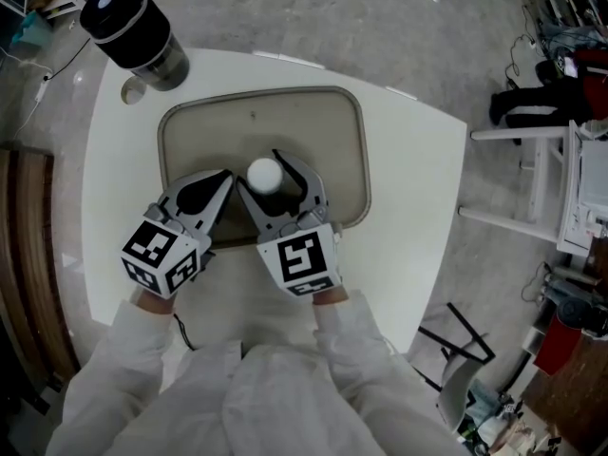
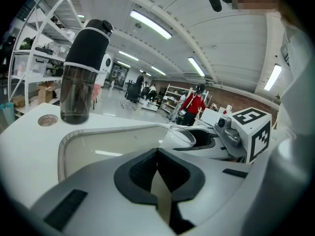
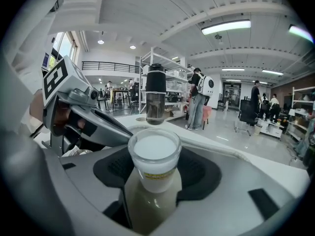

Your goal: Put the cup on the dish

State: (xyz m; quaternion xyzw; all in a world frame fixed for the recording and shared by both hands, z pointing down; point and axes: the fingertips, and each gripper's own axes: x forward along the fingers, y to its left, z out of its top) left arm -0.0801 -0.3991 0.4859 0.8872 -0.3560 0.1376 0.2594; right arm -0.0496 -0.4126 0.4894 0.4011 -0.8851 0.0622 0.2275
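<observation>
White table (image 1: 408, 188) is carrying 1 beige dish (image 1: 323, 126), over whose near half the right gripper (image 1: 261, 167) is clamping its 2 jaws on the upright milky cup (image 3: 154, 156) between them, while the left gripper (image 2: 157, 151) is hovering just beside, jaws pressed together on nothing.

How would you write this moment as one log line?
right tongs: shut on cup | cup: upright, over dish, contact unclear | left tongs: shut, empty | release: not yet
</observation>
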